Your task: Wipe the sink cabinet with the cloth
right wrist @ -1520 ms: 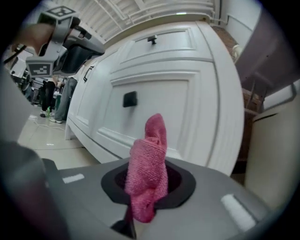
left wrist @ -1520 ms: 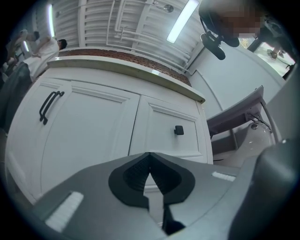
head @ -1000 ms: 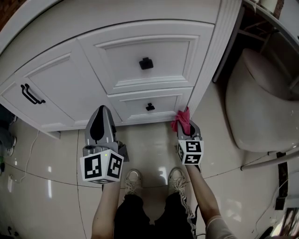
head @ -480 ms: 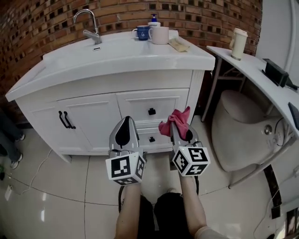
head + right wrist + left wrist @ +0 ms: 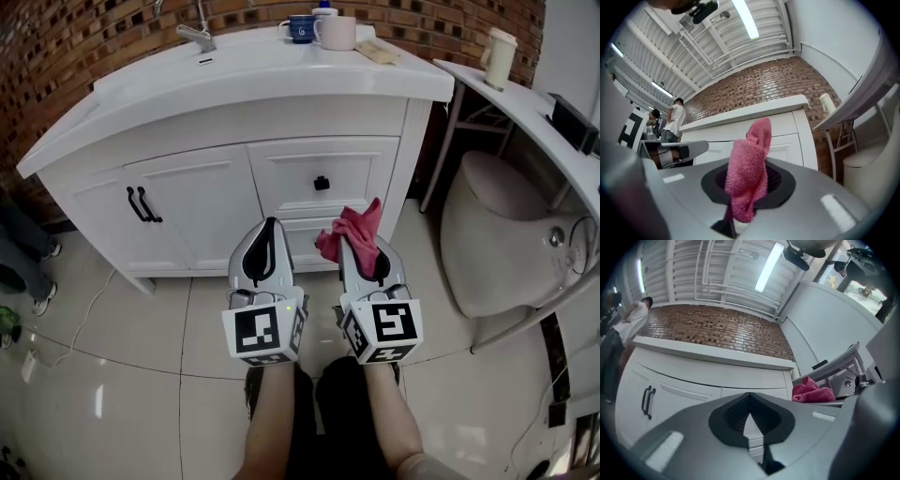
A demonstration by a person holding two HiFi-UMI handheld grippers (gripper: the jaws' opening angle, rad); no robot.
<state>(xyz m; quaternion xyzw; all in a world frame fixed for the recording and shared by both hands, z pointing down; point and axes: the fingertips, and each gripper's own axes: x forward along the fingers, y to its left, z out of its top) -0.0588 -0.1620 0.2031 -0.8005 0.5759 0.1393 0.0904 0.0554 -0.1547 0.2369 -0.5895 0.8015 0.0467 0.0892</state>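
Observation:
The white sink cabinet [image 5: 309,173] stands in front of me, with two doors at the left and drawers with black knobs at the right. My right gripper [image 5: 361,246] is shut on a pink cloth [image 5: 354,234], which sticks up from its jaws and points at the drawers without touching them. In the right gripper view the cloth [image 5: 749,168] hangs over the jaw tips. My left gripper [image 5: 269,232] is beside it, a little left, shut with nothing in it; its jaws meet at the tip [image 5: 750,399]. The cloth [image 5: 812,391] also shows at the right of the left gripper view.
On the sink top are a faucet [image 5: 197,33], a blue mug [image 5: 302,28] and a white mug [image 5: 337,33]. A toilet [image 5: 506,234] sits to the right, under a white shelf [image 5: 525,112] holding a cup [image 5: 499,56]. Someone's feet [image 5: 19,272] are at the left.
The head view has lifted from the lower drawers to the whole cabinet and sink top. Both grippers have come up and drawn closer together. The cloth stays held in the right gripper.

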